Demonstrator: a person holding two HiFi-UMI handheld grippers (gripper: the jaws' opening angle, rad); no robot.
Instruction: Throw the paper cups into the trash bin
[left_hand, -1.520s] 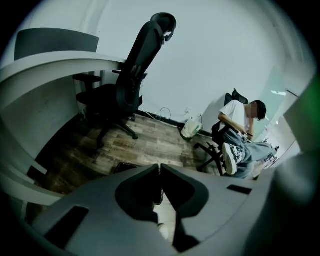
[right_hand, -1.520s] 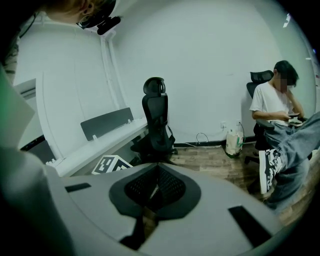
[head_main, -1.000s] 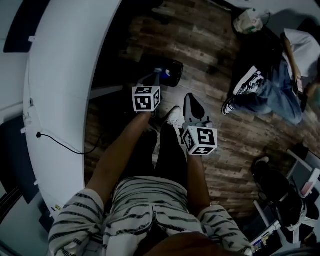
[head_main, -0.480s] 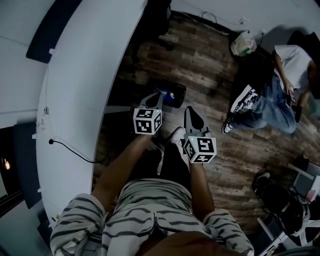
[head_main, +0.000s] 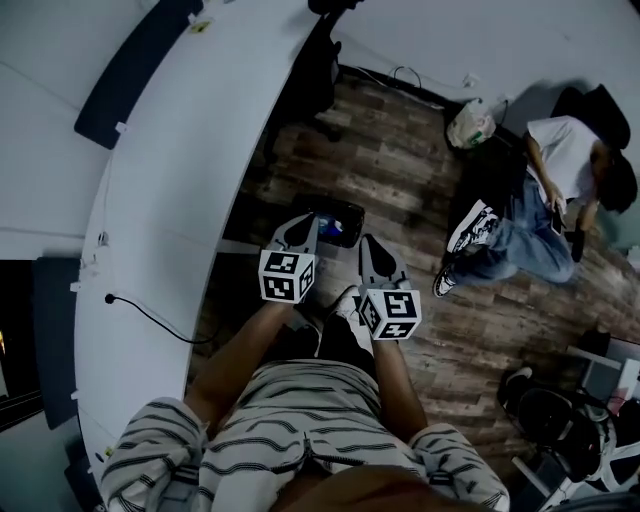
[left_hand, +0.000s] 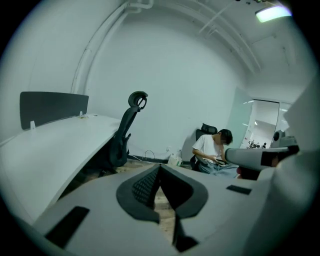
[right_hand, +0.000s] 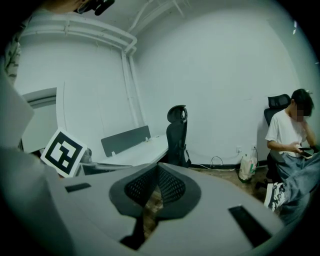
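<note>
No paper cup shows in any view. On the wooden floor, just beyond both grippers, stands a dark trash bin (head_main: 338, 219) with something blue inside. My left gripper (head_main: 304, 227) is held above the bin's left side, its jaws shut with nothing between them; in the left gripper view the left gripper (left_hand: 160, 169) has its tips touching. My right gripper (head_main: 367, 247) hangs beside the bin's right side, also shut and holding nothing; the right gripper (right_hand: 157, 170) shows its jaws meeting at the tip. The left gripper's marker cube (right_hand: 63, 152) appears in the right gripper view.
A long curved white desk (head_main: 190, 170) runs along the left, with a cable (head_main: 150, 312) and dark divider panels (head_main: 135, 60). A black office chair (right_hand: 176, 134) stands at its far end. A person (head_main: 560, 200) sits at the right near a plastic bag (head_main: 470, 123).
Both grippers have risen, the left more than the right, and stayed shut. The head view now takes in more of the desk and the room's far wall.
</note>
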